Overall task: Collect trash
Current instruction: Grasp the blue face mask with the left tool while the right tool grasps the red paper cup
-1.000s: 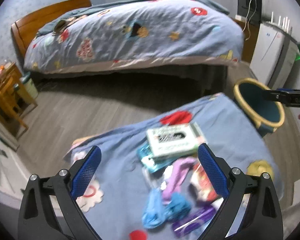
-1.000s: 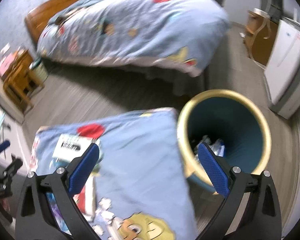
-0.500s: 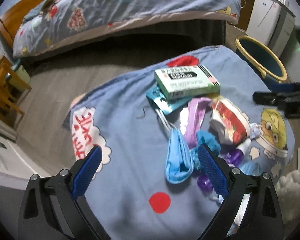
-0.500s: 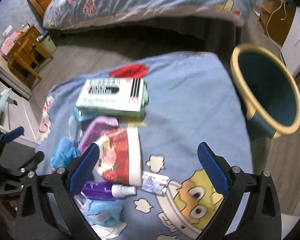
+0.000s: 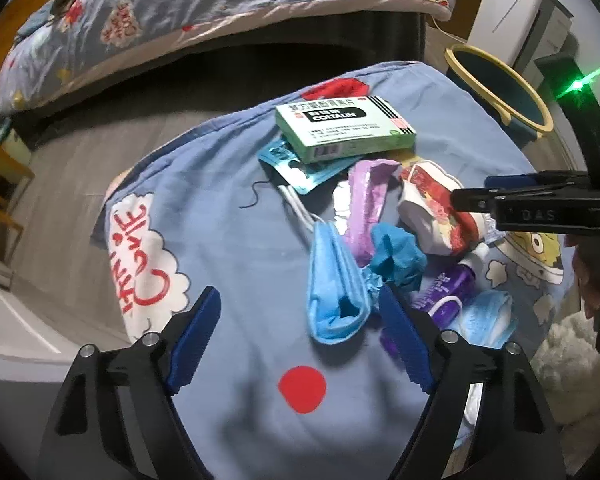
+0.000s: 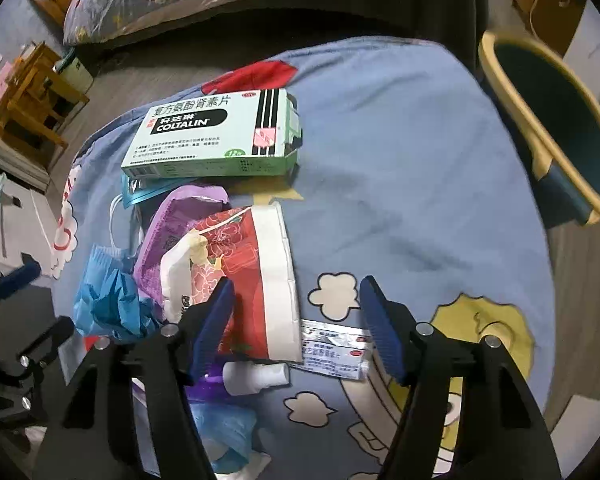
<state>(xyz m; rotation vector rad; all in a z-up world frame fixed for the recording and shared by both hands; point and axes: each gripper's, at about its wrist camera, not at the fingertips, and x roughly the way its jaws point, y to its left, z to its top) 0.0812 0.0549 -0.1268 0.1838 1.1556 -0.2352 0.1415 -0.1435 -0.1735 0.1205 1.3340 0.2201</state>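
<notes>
The trash lies in a loose heap on a blue cartoon-print cloth [image 5: 228, 216] draped over a low surface; a green-and-white medicine box [image 6: 216, 136] marked COLTALIN sits at the far end, partly on top of a teal foil sachet [image 5: 296, 164]; nearer comes a purple wrapper [image 5: 366, 200], a red-and-white floral packet [image 6: 256, 276], a crumpled teal-blue glove [image 5: 396, 256] and a folded blue face mask [image 5: 332, 288] whose white ear loops trail toward the sachet; a small purple spray bottle [image 6: 252, 374] with a white cap lies at the packet's near end, touching a silver foil sachet [image 6: 332, 350]; a second pale blue mask [image 5: 488, 320] lies at the heap's near right edge.

The left tool [image 5: 300, 344] hangs over the folded face mask, its jaws just narrowed yet apart, the mask's near end lying between them without either pad pressing on it; the right tool [image 6: 296, 326] points down at the near corner of the floral packet, its jaws also just narrowed, the left pad over the packet's red face and the right pad over bare cloth beside the silver sachet, gripping nothing as far as can be seen.

A dark teal bin [image 6: 556, 128] with a yellow rim stands on the grey wood floor [image 5: 72, 152] just past the cloth's right edge; behind is a bed [image 5: 204, 4] under a matching quilt; a wooden stool [image 6: 36, 96] stands at the left.
</notes>
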